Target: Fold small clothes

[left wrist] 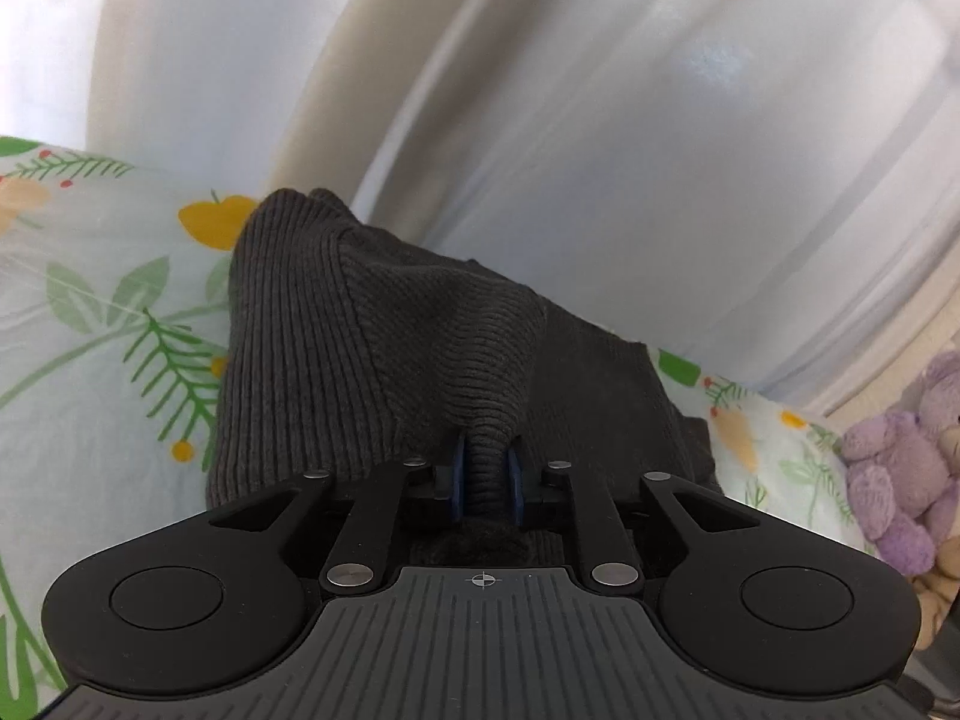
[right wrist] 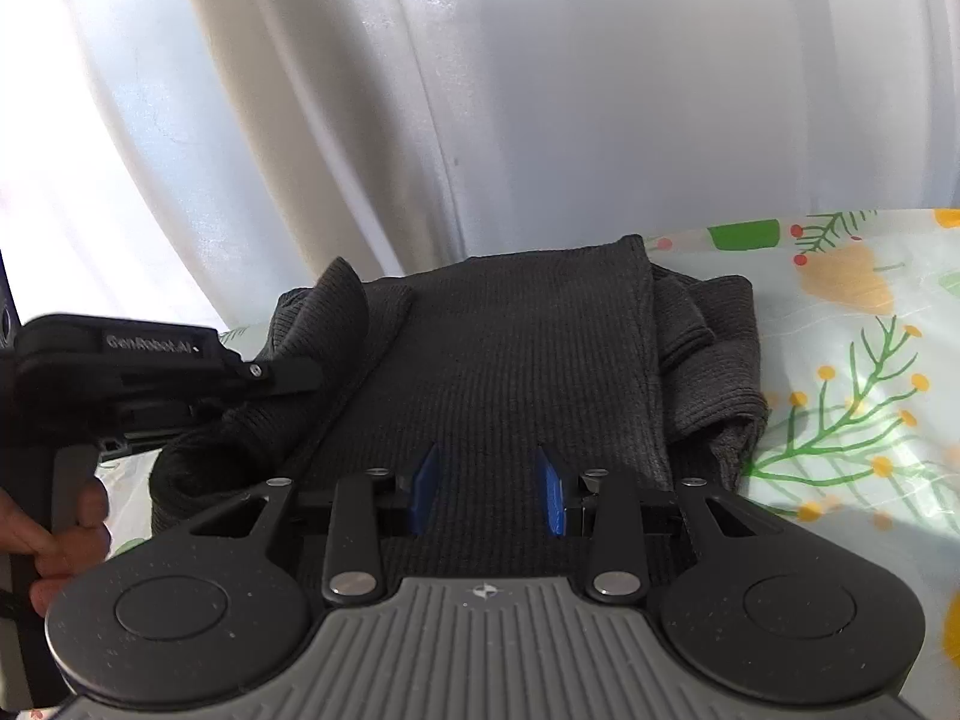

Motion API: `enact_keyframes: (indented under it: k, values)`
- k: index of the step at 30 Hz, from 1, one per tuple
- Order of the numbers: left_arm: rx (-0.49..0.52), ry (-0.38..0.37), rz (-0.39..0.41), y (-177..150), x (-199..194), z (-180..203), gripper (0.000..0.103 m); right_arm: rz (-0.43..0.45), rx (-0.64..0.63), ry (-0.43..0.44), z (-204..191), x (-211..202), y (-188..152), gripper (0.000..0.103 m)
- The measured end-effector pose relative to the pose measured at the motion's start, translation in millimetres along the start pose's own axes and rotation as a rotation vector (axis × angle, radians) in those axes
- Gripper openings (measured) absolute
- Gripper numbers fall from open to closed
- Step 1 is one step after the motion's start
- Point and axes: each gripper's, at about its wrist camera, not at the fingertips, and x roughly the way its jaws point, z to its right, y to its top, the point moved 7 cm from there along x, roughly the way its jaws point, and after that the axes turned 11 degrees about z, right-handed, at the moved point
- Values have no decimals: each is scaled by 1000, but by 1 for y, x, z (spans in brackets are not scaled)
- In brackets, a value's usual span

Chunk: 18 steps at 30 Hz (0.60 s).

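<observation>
A: How are the jaws of the left gripper (left wrist: pixel 486 483) set?

B: They are drawn close together, and a bunched ridge of the dark grey ribbed knit garment (left wrist: pixel 384 324) is pinched between the blue pads (left wrist: pixel 457 483). From that pinch the cloth is pulled up into a tented fold.

A: And the right gripper (right wrist: pixel 489 489)?

B: Its jaws are held partly apart. The blue pads (right wrist: pixel 426 489) are seen on either side of a flat panel of the garment (right wrist: pixel 510 360), but whether cloth is pressed between them cannot be told from this view; nothing is seen bunched there.

A: Where is the garment placed?

B: It is laid on the floral sheet (right wrist: pixel 840 420), close to the far edge, with the white curtain (right wrist: pixel 540 90) hanging just behind it. Beside the garment's left edge the left gripper is seen from the right wrist view, held by a hand (right wrist: pixel 66 534). A purple plush toy (left wrist: pixel 900 480) is seen to the garment's right, apart from it.

A: How much of the folding is judged done?

B: One side appears already turned in: layered flaps are stacked along the garment's right edge, and the middle panel is smoothed flat. The left portion is judged to be in mid-fold, lifted but not yet laid over the middle.

A: What is left?

B: That lifted part is still to be laid down and released, and a final fold is probably needed before the garment can be called compact.
</observation>
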Motion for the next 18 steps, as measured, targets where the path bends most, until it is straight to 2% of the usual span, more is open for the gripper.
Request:
enact_keyframes:
  k: [2,5,8,9,12,14,18]
  values:
    - [51,-12,-13,-2,-2,7,32,-7,9,-4,6,0,-2,35]
    - [56,-9,-48,5,-21,15,34,-22,25,-4,11,0,-7,35]
    - [2,-32,27,25,-56,19,41,-25,24,4,12,-1,-10,35]
    - [-5,-29,73,31,-67,17,50,-25,24,7,12,-1,-10,36]
    - [43,81,138,37,-71,3,51,-25,24,13,9,-1,-11,36]
    - [73,163,98,29,-62,-12,46,-22,21,25,6,0,-9,36]
    - [25,170,9,-1,-44,-30,46,-26,15,58,-3,4,-7,36]
